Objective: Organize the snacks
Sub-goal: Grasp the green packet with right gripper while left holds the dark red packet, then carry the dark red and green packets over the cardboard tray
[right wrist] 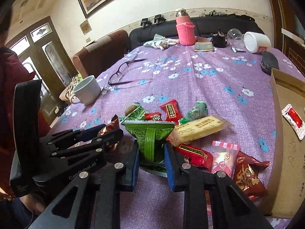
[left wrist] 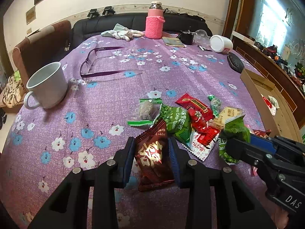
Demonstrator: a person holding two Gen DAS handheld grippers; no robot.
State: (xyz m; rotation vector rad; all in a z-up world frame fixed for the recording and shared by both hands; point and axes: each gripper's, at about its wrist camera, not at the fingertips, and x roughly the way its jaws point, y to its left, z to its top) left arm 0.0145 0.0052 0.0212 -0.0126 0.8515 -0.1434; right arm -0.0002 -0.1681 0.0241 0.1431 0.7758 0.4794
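My left gripper is shut on a dark red snack packet, held just above the purple tablecloth. My right gripper is shut on a green snack packet; it also shows in the left wrist view at the right. A pile of snacks lies on the cloth: green peas bag, red packets, a yellow biscuit pack, a pink candy packet and another dark red packet. A cardboard box at the right holds a red-white packet.
A white mug stands at the left, purple glasses behind it. A pink-sleeved bottle, a cloth, a tipped white jar and a dark case sit at the far side. A sofa lies beyond.
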